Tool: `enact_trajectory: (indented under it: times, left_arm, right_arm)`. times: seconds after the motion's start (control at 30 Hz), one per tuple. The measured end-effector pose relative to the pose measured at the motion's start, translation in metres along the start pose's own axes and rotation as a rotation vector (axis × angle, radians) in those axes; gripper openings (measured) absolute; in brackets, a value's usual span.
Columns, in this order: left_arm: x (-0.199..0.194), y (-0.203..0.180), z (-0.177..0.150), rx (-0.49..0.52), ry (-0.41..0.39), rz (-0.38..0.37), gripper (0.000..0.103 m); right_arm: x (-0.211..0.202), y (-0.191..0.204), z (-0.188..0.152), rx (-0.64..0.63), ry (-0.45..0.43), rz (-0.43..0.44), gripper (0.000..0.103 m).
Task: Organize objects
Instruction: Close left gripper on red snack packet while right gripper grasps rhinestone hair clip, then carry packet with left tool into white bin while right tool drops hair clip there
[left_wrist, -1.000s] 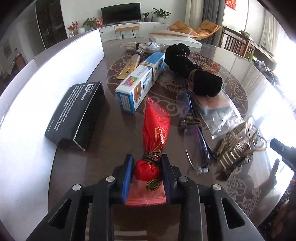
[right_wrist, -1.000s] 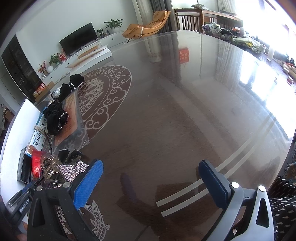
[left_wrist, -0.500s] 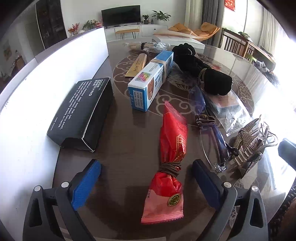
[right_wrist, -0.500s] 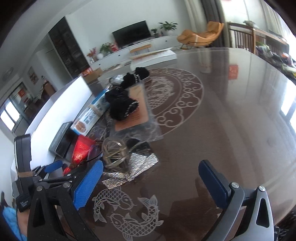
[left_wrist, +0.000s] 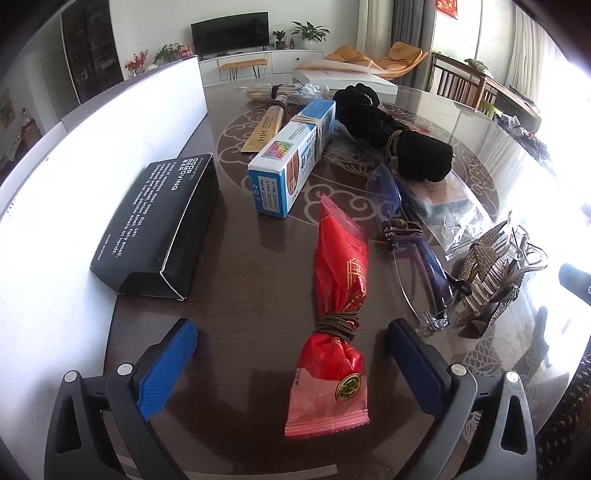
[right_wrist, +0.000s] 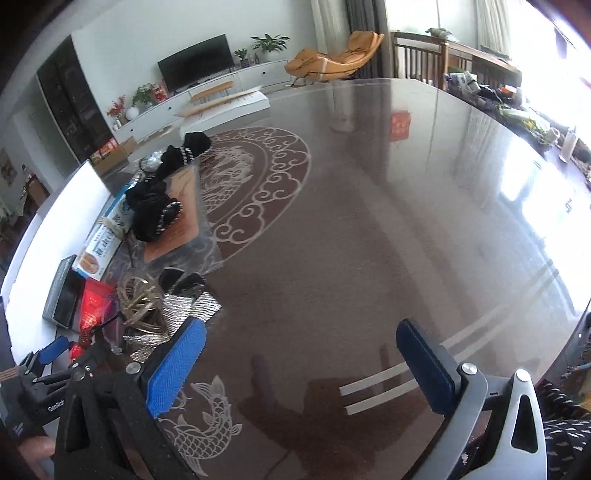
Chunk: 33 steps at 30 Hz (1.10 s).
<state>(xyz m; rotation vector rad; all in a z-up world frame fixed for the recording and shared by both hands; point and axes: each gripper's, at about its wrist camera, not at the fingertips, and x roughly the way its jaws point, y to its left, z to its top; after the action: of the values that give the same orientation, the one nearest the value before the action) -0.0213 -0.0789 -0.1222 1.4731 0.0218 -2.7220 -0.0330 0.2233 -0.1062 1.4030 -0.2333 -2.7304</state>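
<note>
A red snack packet (left_wrist: 340, 295), tied round with a brown elastic band, lies flat on the dark glossy table (left_wrist: 240, 295). My left gripper (left_wrist: 290, 332) stands wide open around the packet's near end, and both blue pads are clear of it. In the right wrist view the same packet (right_wrist: 94, 306) shows at the far left. My right gripper (right_wrist: 301, 332) hangs open over bare table, with nothing between its fingers.
Left of the packet lies a black box (left_wrist: 162, 225), and beyond it a blue and white carton (left_wrist: 291, 155). To the right are folded glasses (left_wrist: 410, 251), a glittery hair claw (left_wrist: 495, 269), a clear bag (left_wrist: 450, 210) and black cloth bundles (left_wrist: 391, 129). A white panel (left_wrist: 92, 147) lines the left edge.
My left gripper went from shut on the red packet to wide open, leaving it on the table. The right wrist view swung left, then rolled back a little.
</note>
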Motion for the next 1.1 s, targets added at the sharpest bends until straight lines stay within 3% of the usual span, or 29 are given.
enact_trajectory:
  times: [0.1,0.33,0.4,0.57,0.63,0.73,0.77,0.87,0.9,1.0,1.03,1.07,1.1]
  left_arm:
    - [0.000,0.000,-0.001,0.000,-0.011,0.001,0.103]
    - [-0.001,0.000,-0.002,0.000,-0.010,0.000,0.103]
    - [-0.001,0.000,-0.003,0.003,-0.011,-0.001,0.103]
    - [-0.002,0.000,-0.002,0.040,0.021,-0.028,0.103]
    - [-0.002,-0.002,0.000,0.055,0.049,-0.038,0.103]
    - [-0.003,-0.008,-0.001,0.076,0.026,-0.025,0.101]
    - [-0.004,-0.010,0.000,0.080,0.015,-0.037,0.096]
    - [-0.008,-0.016,0.004,0.090,-0.020,-0.060,0.054]
    - [-0.009,-0.017,0.006,0.094,-0.029,-0.064,0.024]
    - [-0.011,-0.008,0.008,0.054,-0.014,-0.112,0.021]
    - [-0.015,-0.004,0.006,0.039,-0.019,-0.121,0.021]
    - [-0.019,0.001,0.005,0.030,-0.026,-0.128,0.021]
    - [-0.024,0.006,0.002,0.020,-0.032,-0.140,0.021]
  right_arm:
    - [0.005,0.033,-0.001,-0.120,0.009,0.105,0.103]
    - [0.028,0.079,0.004,-0.228,-0.013,0.124,0.103]
    - [0.036,0.077,0.002,-0.249,0.009,0.052,0.103]
    - [0.022,0.027,0.008,-0.159,0.031,-0.078,0.103]
    - [0.007,0.016,0.011,-0.166,0.020,-0.081,0.103]
    - [-0.007,0.015,0.012,-0.136,0.045,-0.004,0.103]
    - [-0.007,0.016,0.012,-0.105,0.066,0.023,0.103]
    - [0.010,0.025,0.012,-0.035,0.123,0.057,0.103]
    - [0.017,0.031,0.012,-0.050,0.125,0.029,0.103]
    - [0.044,0.042,0.010,-0.081,0.136,-0.025,0.101]
    - [0.047,0.041,0.010,-0.074,0.125,-0.034,0.090]
    - [0.044,0.040,0.010,-0.087,0.089,-0.061,0.061]
    - [0.041,0.039,0.009,-0.088,0.076,-0.051,0.055]
